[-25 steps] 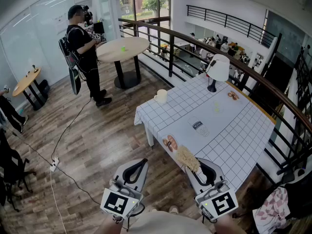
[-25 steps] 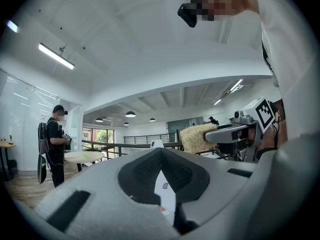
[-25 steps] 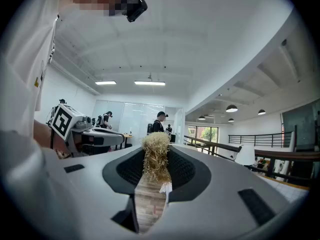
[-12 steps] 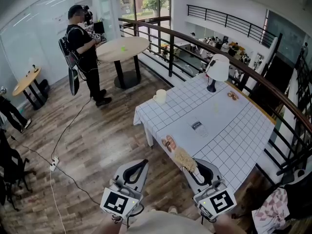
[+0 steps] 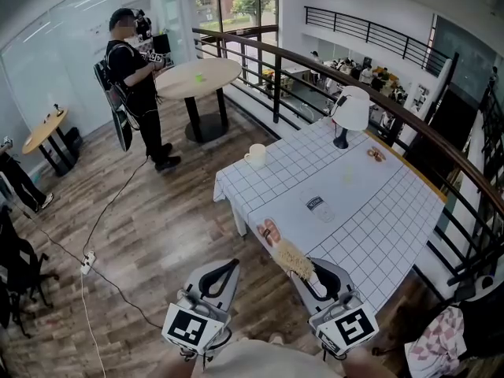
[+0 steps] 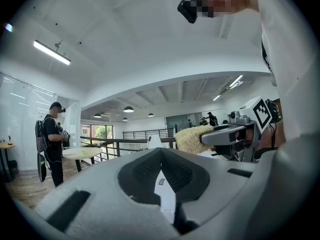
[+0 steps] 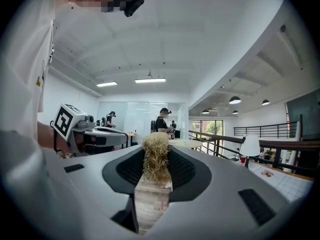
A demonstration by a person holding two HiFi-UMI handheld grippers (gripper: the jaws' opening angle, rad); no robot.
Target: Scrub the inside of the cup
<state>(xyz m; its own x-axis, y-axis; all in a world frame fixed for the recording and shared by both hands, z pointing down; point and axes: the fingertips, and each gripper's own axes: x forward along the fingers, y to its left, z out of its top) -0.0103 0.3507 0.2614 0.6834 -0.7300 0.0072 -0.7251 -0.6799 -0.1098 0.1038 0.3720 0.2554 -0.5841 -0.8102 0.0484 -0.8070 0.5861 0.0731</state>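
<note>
A white mug (image 5: 257,156) stands near the far left corner of the table with the white checked cloth (image 5: 378,227). A clear glass (image 5: 319,206) stands mid-table. Both grippers hang over the wood floor, short of the table's near edge. My right gripper (image 5: 306,266) is shut on a straw-coloured fibrous scrubber (image 5: 291,258), whose tuft pokes out past the jaws (image 7: 156,156). My left gripper (image 5: 233,263) is shut with nothing in it, its tips meeting (image 6: 161,150). The left gripper view shows the right gripper (image 6: 239,132) with the scrubber (image 6: 192,139) off to its right.
A white table lamp (image 5: 352,110) and a small snack item (image 5: 376,154) sit at the table's far side, and a printed packet (image 5: 270,231) lies at its near edge. A railing (image 5: 409,132) runs behind the table. A person (image 5: 135,77) stands by a round table (image 5: 197,79). A cable (image 5: 102,235) crosses the floor.
The table and mug have slid a little leftwards in the head view. The right gripper with the scrubber has shifted slightly left. The left gripper has barely moved.
</note>
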